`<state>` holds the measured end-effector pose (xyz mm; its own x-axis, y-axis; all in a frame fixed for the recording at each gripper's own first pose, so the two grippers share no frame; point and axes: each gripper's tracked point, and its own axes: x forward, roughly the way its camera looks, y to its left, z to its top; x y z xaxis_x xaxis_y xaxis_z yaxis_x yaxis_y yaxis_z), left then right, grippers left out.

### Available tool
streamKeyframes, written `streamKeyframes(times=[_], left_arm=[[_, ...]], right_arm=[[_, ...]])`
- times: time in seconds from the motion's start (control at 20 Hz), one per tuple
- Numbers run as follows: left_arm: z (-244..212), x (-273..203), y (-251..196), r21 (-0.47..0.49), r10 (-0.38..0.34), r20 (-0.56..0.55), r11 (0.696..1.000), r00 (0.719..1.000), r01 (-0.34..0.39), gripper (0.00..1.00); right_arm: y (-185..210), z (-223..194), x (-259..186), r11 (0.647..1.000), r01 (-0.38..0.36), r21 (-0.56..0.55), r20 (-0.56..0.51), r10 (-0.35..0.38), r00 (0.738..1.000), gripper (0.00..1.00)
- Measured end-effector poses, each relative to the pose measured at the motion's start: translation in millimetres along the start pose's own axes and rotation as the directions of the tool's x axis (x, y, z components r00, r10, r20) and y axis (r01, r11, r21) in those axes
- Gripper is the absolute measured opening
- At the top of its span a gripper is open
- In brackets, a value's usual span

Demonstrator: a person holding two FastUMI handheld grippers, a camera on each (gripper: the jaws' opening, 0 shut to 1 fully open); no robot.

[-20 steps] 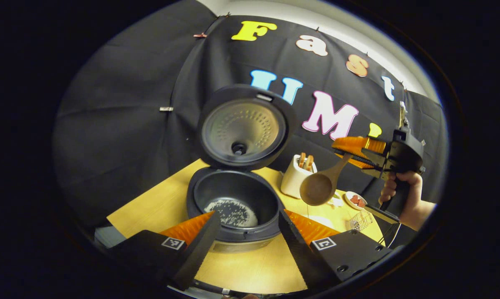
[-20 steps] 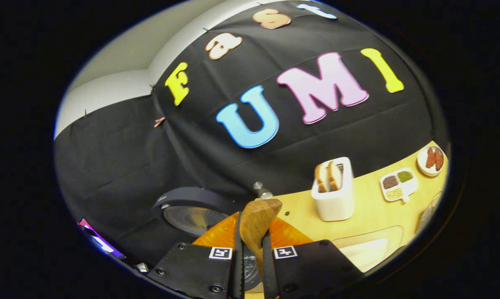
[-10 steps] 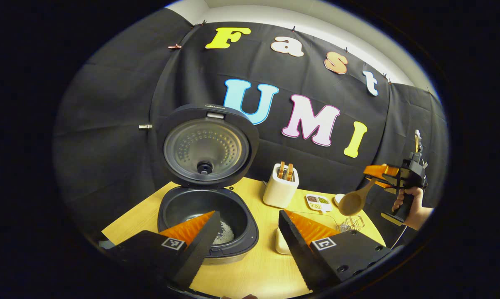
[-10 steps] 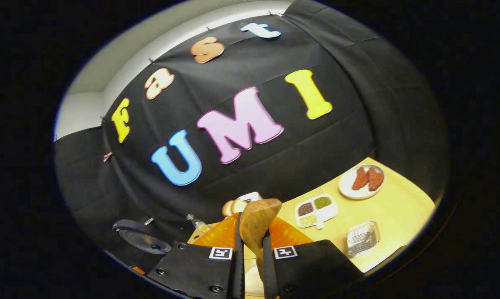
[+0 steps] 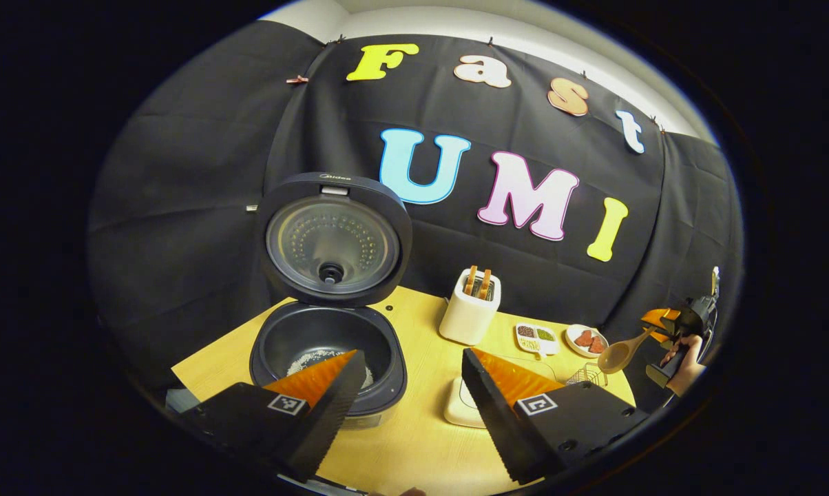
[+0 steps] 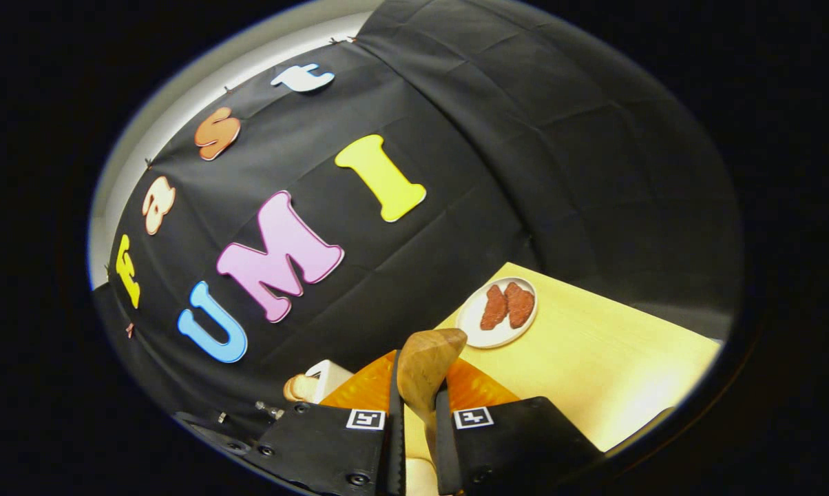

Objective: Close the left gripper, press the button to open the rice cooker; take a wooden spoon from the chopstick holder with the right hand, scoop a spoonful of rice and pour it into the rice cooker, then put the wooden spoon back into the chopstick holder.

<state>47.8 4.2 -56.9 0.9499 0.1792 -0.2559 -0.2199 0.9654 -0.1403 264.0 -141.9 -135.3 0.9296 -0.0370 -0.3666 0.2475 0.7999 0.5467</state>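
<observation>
The black rice cooker [image 5: 381, 358] stands open on the wooden table, lid [image 5: 332, 238] upright, with a thin layer of white rice [image 5: 312, 358] in its pot. My left gripper [image 5: 411, 358] hangs open in front of it, holding nothing. The white chopstick holder [image 5: 469, 313] with wooden handles stands right of the cooker. At the far right a hand holds my right gripper [image 5: 662, 320], shut on the handle of the wooden spoon [image 5: 620, 356], bowl low and leftward. In the right gripper view the spoon [image 6: 425, 365] stands pinched in the right gripper [image 6: 414, 413]; the holder [image 6: 321, 377] peeks out left.
A sectioned white dish [image 5: 535, 334], a plate of red pieces [image 5: 586, 339] [image 6: 497, 320], a wire basket [image 5: 586, 375] and a white container [image 5: 456, 411] sit right of the cooker. The table's right edge [image 6: 635, 324] runs close by.
The right gripper has carried the spoon away from above the cooker, rightward and down toward the table's right end, swinging its view right. The left gripper has drawn back a little, still open.
</observation>
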Motion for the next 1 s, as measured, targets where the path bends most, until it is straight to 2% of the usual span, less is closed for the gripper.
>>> streamKeyframes(times=[0.35,0.4,0.45,0.6,0.85,0.9,0.95,1.0], left_arm=[[3,-12,-14,-0.018,0.076,0.003,0.997,0.997,-0.076,0.95],[5,-13,-13,-0.018,0.087,0.007,0.996,0.996,-0.087,0.95],[8,-13,-12,-0.015,0.098,0.014,0.995,0.995,-0.098,0.95],[20,-14,-2,-0.007,0.136,0.043,0.991,0.990,-0.136,0.95],[55,-17,25,-0.010,0.190,0.116,0.982,0.975,-0.190,0.95],[67,-17,33,-0.002,0.203,0.142,0.979,0.969,-0.205,0.95],[79,-17,40,0.011,0.214,0.171,0.976,0.962,-0.219,0.95],[93,-17,47,0.026,0.223,0.204,0.972,0.953,-0.233,0.95]], right_arm=[[-57,-49,34,0.996,0.082,0.033,-0.098,-0.079,0.992,0.22],[-62,-56,39,0.995,0.093,0.029,-0.111,-0.089,0.990,0.27],[-65,-64,44,0.995,0.102,0.013,-0.122,-0.099,0.988,0.22],[-76,-85,53,0.991,0.126,-0.037,-0.161,-0.131,0.978,0.22],[-72,-85,50,0.990,0.142,0.025,-0.164,-0.136,0.977,0.24],[-70,-83,44,0.991,0.135,0.027,-0.161,-0.129,0.979,0.37],[-69,-80,41,0.991,0.132,0.014,-0.145,-0.129,0.981,0.34],[-71,-71,32,0.991,0.134,-0.010,-0.121,-0.134,0.984,0.56]])
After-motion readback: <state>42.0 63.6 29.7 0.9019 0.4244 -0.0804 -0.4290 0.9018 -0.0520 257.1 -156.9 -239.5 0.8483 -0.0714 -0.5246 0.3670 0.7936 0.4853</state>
